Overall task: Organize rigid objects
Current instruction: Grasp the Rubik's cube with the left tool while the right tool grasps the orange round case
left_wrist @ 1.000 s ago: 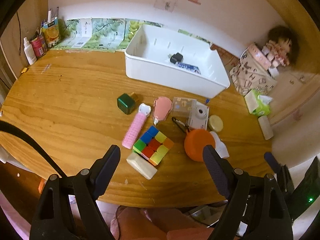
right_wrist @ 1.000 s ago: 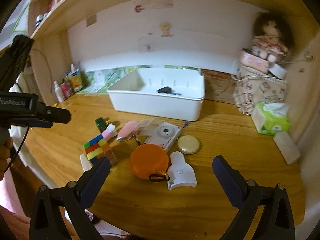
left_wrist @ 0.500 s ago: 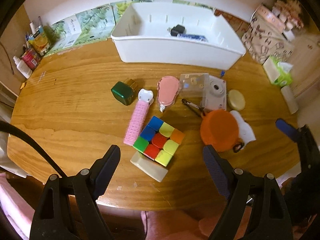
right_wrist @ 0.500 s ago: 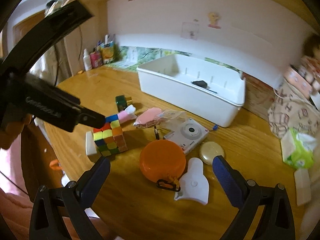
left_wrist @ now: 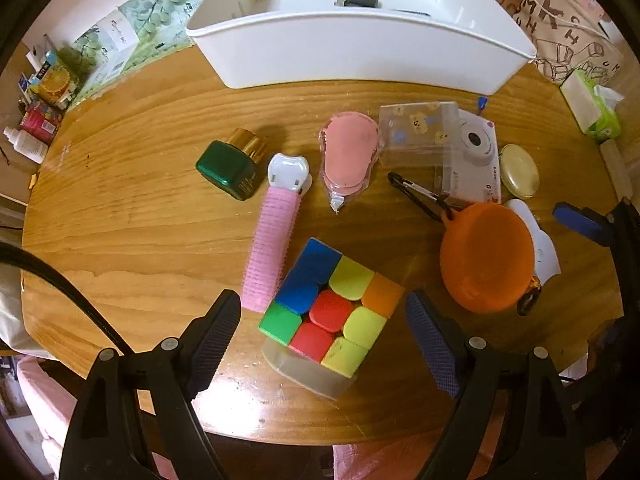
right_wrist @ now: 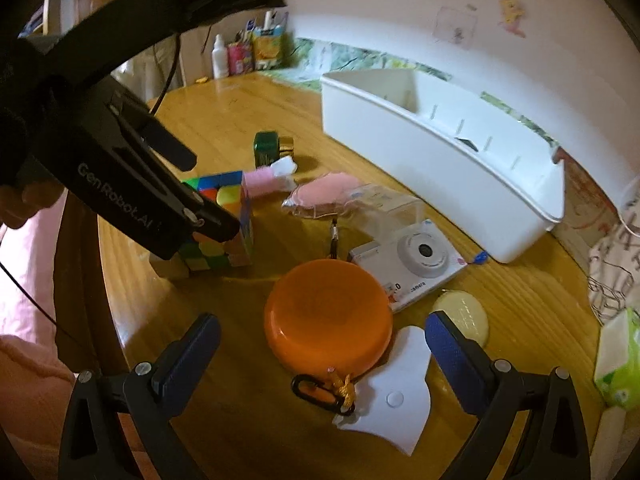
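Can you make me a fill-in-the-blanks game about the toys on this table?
1. The puzzle cube sits between the fingers of the ____ gripper.
2. The round case in front of the right gripper is coloured ____.
3. The big bin behind the toys is ____.
4. The hair roller beside the cube is ____.

Missing words: left; orange; white; pink

A wooden tabletop [left_wrist: 120, 216] with a rounded front edge stands against a pale wall [right_wrist: 400, 8] bearing small stickers [right_wrist: 510, 16]. A leaf-printed strip [left_wrist: 132, 28] runs along the wall's foot. The light is warm and dim.
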Tool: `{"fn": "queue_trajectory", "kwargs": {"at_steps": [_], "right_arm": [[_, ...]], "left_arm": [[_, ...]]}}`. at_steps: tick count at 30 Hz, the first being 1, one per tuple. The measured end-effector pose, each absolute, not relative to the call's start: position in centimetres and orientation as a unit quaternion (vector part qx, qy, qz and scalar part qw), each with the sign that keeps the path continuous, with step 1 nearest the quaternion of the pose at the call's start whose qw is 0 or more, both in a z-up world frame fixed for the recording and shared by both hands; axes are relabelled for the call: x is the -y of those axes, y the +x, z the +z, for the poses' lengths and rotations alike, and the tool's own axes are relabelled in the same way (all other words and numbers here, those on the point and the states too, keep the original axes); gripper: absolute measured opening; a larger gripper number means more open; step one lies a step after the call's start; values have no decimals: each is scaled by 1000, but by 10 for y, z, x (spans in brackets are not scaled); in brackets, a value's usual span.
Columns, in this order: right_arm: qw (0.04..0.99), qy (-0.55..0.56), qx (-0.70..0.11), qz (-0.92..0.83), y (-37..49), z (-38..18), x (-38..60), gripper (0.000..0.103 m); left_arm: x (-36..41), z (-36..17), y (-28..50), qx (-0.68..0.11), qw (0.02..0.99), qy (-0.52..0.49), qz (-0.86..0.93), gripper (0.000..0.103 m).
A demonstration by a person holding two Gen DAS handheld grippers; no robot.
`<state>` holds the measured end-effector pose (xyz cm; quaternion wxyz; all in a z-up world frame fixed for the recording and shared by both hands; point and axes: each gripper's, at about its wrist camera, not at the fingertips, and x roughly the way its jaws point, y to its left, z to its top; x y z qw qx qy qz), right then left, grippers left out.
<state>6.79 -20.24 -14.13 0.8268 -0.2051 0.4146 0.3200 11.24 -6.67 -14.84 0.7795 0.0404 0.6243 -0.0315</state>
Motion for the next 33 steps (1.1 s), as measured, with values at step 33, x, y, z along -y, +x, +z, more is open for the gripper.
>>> {"fn": "queue_trajectory", "kwargs": {"at_steps": [33], "right_arm": [[770,-224,-492,337,110,-186,182,81]], "left_arm": [[75,-182,145,-650,753,84,-52,71]]}}
